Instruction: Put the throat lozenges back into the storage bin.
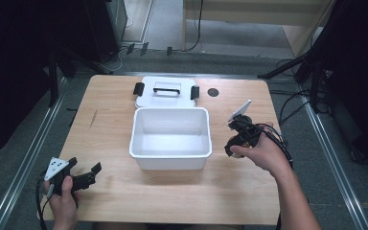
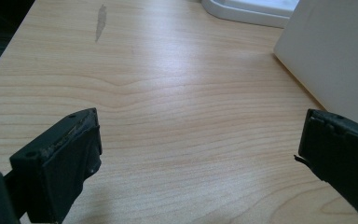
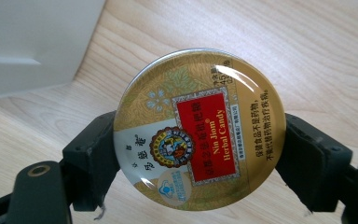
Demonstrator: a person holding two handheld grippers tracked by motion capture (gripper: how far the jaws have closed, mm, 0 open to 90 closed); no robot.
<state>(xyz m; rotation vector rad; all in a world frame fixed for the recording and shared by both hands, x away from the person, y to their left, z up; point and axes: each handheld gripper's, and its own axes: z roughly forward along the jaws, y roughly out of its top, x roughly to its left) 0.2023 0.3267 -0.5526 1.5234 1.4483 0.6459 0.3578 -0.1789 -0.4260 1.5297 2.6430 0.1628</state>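
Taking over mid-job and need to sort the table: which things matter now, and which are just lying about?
In the job: round candy tin, clamped in the right gripper; open white bin beside it.

Lying about: white lid behind the bin; left gripper, jaws open, idle.

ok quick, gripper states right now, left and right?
Left gripper: open, nothing between the jaws, over bare table.
Right gripper: closed on the round candy tin, beside the white bin.
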